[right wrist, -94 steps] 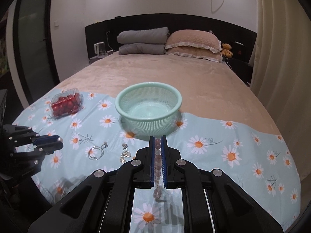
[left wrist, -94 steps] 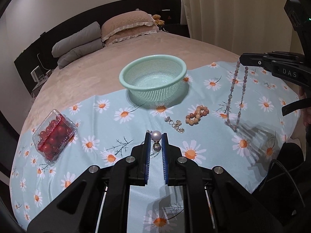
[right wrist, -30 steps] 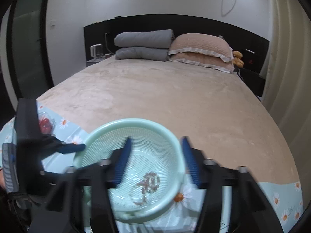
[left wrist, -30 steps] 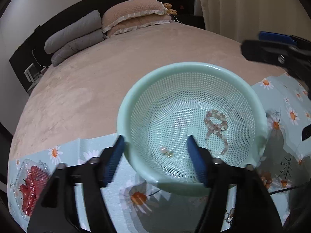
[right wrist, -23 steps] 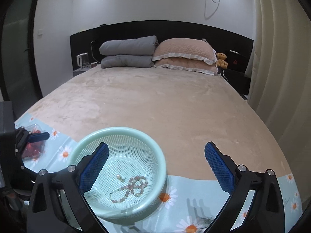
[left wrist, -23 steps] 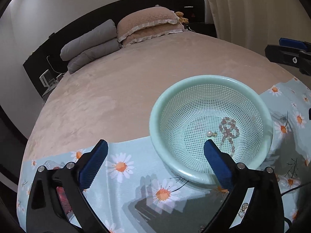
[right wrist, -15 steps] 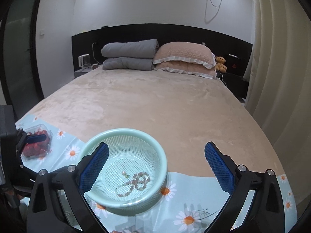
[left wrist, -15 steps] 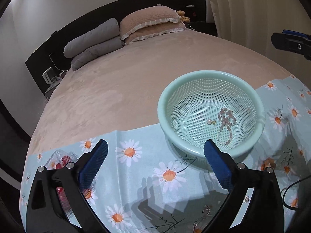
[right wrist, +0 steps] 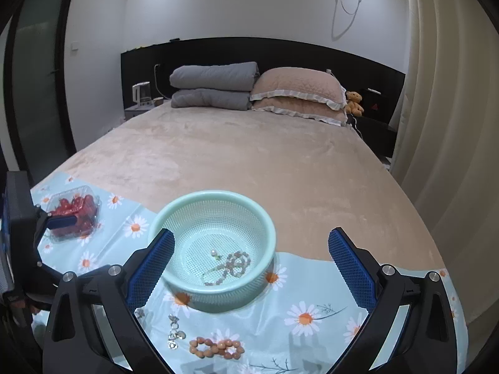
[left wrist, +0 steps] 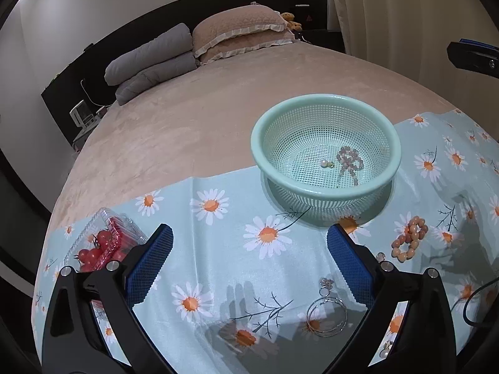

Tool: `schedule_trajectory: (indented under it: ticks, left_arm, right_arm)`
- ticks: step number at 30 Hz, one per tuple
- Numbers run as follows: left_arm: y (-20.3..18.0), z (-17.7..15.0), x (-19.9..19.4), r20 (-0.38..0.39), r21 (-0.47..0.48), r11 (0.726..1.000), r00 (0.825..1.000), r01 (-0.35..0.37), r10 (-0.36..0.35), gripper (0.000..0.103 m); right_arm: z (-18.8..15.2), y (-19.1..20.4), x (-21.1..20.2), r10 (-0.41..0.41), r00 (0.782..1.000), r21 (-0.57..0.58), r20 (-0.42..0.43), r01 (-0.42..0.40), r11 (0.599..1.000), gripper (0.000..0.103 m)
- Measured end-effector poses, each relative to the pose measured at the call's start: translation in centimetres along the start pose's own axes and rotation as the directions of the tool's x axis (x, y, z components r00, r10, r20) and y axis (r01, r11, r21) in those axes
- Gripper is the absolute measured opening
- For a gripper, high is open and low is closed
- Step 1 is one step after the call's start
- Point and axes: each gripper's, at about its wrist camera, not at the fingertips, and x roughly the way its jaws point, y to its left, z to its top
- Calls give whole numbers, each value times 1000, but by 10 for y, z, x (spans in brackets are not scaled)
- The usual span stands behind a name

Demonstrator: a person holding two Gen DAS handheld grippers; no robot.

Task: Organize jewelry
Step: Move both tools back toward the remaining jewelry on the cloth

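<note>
- On the bed (right wrist: 265, 168), across the daisy-print cloth (left wrist: 218, 249), the items are taken from left to right as the left wrist view shows them.
- Far left: a clear box of cherry tomatoes (left wrist: 103, 246) sits on the cloth. It is no jewelry and is judged outside the task.
- Left gripper (left wrist: 249, 260): jaws wide apart, nothing between them. They have just been opening, and the frames show no item in the gap.
- Near centre, at the front edge: a thin silver bangle (left wrist: 326, 316) with a small ornament attached lies on the cloth, not yet sorted.
- Centre right: the green mesh basket (left wrist: 326, 101) stands upright on the cloth. Inside lie a pearl pendant (left wrist: 326, 164) and a pinkish bead necklace (left wrist: 350, 163), close together. These two are judged done.
- Right of the basket: an orange bead bracelet (left wrist: 408, 243) lies on the cloth, well clear of the basket wall. Still to be moved.
- In the right wrist view: a cluster of small silver pieces (right wrist: 175, 332) lies just left of the bracelet. What they are is too small to tell.
- Right gripper (right wrist: 251, 265): jaws wide apart and empty.
- Judgement: two pieces in, at least three left out; roughly the midpoint.
</note>
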Motion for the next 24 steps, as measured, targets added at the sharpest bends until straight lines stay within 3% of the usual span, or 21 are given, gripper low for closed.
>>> schedule_trajectory:
  ticks: [7, 14, 18, 24]
  left_arm:
    - [-5, -18, 9, -38, 17, 1000, 999, -10, 10, 97]
    - [-7, -36, 15, -45, -22, 1000, 999, 23, -23, 97]
    - [-6, -46, 18, -49, -51, 998, 998, 47, -50, 97]
    - [-19, -60, 28, -69, -11, 999, 996, 49, -50, 97]
  right_arm:
    - [-16, 7, -4, 8, 999, -29, -39, -9, 1000, 95]
    - [-51, 6, 10, 36, 992, -5, -117, -37, 999, 95]
    - [-82, 6, 28, 74, 979, 24, -188, -71, 997, 95]
    - [-120, 9, 58, 94, 952, 55, -293, -81, 995, 95]
